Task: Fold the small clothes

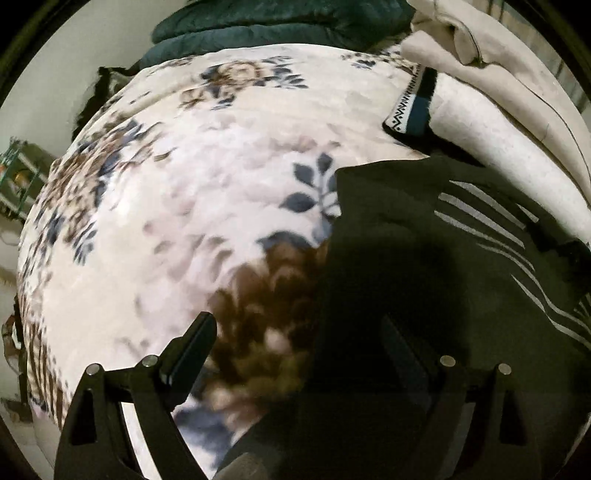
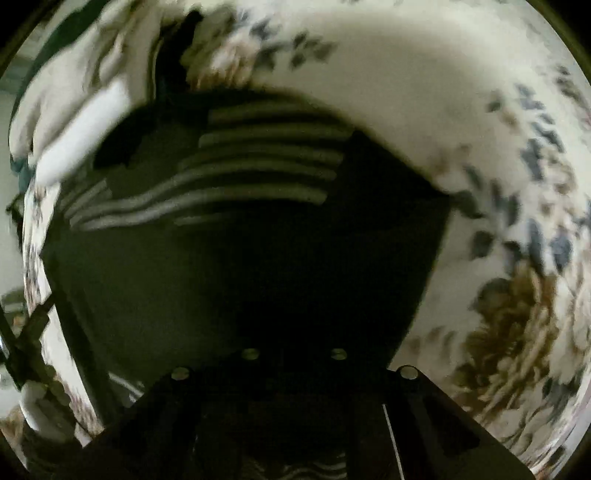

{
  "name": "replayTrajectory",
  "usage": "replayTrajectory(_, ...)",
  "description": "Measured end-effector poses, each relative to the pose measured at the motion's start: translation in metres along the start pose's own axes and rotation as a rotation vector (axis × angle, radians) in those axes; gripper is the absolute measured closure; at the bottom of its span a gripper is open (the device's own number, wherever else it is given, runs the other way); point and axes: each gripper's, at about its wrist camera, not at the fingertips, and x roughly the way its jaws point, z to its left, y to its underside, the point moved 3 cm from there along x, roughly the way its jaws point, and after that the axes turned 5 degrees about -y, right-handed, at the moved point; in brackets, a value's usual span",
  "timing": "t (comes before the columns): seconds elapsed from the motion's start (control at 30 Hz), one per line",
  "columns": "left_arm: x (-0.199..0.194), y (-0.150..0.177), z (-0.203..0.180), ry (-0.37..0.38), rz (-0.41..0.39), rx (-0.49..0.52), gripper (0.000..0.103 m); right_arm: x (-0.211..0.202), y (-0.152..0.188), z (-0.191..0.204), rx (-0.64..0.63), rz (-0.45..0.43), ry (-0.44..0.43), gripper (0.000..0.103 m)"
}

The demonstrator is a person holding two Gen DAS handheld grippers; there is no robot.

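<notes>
We are holding the left gripper (image 1: 299, 343) tilted down over a bed, its fingers (image 1: 192, 350) spread wide with nothing between them. Off the left finger we are seeing the floral blanket (image 1: 192, 177), white with blue leaves and brown blooms. Under and ahead of the right finger, which is dim against dark cloth, the black garment (image 1: 406, 240) is lying on the blanket, its grey stripes (image 1: 487, 218) running away to the right of the fingers. Beyond the garment, farther right, cream fabric (image 1: 498, 92) is piled up with a patterned dark band (image 1: 410, 107) at its edge, and dark green bedding (image 1: 277, 22) is lying far ahead.

We are pointing the right gripper (image 2: 295, 362) straight down at the same garment (image 2: 240, 280). Its fingers are pressed together; the view is dark and blurred there, so we cannot tell whether they are pinching cloth. The stripes (image 2: 258, 173) are sitting just ahead of the fingers, and the blanket (image 2: 461, 122) is showing ahead and to the right.
</notes>
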Motion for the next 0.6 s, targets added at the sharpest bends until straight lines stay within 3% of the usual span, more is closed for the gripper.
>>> replayTrajectory(0.1, 0.006, -0.006, -0.007, 0.027, -0.009, 0.043, 0.013, -0.023, -0.001, 0.0, -0.003, -0.066, 0.069, 0.097)
replayTrajectory(0.23, 0.014, -0.009, -0.008, 0.054, 0.005, 0.071, 0.013, 0.004, -0.003, -0.015, 0.034, 0.055, 0.118, 0.095)
replayTrajectory(0.33, 0.01, -0.008, -0.001, 0.084, 0.012, 0.066, 0.013, 0.008, -0.004, -0.021, 0.087, 0.098, 0.154, 0.081)
replayTrajectory(0.43, 0.005, -0.001, 0.005, 0.083, -0.006, 0.068, 0.013, -0.006, -0.001, -0.015, 0.11, 0.05, 0.095, 0.059)
replayTrajectory(0.5, 0.01, 0.007, 0.007, 0.063, 0.005, 0.077, 0.013, 0.002, 0.004, -0.018, 0.093, 0.081, 0.146, 0.058)
replayTrajectory(0.6, -0.001, 0.018, 0.011, 0.057, -0.003, 0.062, 0.013, 0.012, 0.01, -0.02, 0.103, 0.136, 0.123, 0.058)
